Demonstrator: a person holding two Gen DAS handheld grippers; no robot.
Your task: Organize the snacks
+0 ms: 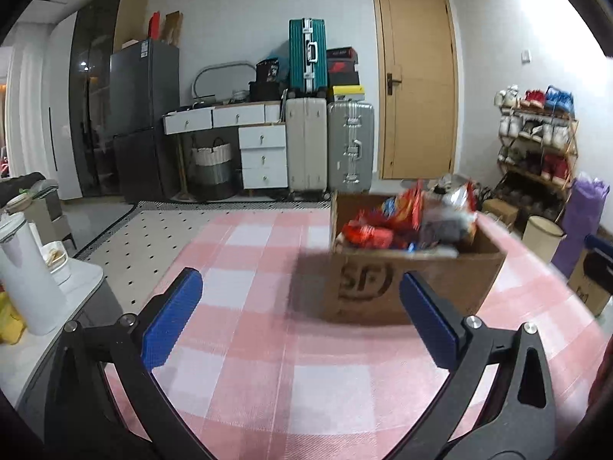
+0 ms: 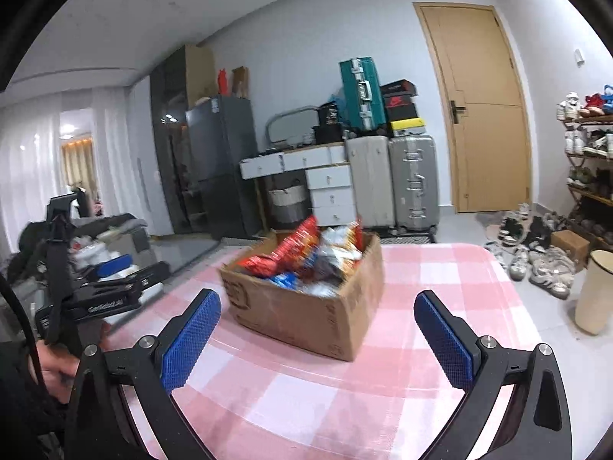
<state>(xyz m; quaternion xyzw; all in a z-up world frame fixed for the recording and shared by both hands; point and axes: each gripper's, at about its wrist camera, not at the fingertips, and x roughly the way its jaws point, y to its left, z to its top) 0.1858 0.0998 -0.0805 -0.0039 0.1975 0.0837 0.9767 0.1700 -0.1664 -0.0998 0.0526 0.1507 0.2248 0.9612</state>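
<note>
Ahead of my left tongs [image 1: 300, 318] and right tongs [image 2: 318, 335], both wide open and empty, sits the snack box [image 2: 306, 306] on the worktop [image 2: 440, 287].

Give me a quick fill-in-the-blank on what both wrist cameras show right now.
1. The snack packets sit in a ____ box.
2. The box stands on a pink and white ____ tablecloth.
3. The left gripper and right gripper both have jaws that are ____.

Missing words: cardboard; checked; open
</note>
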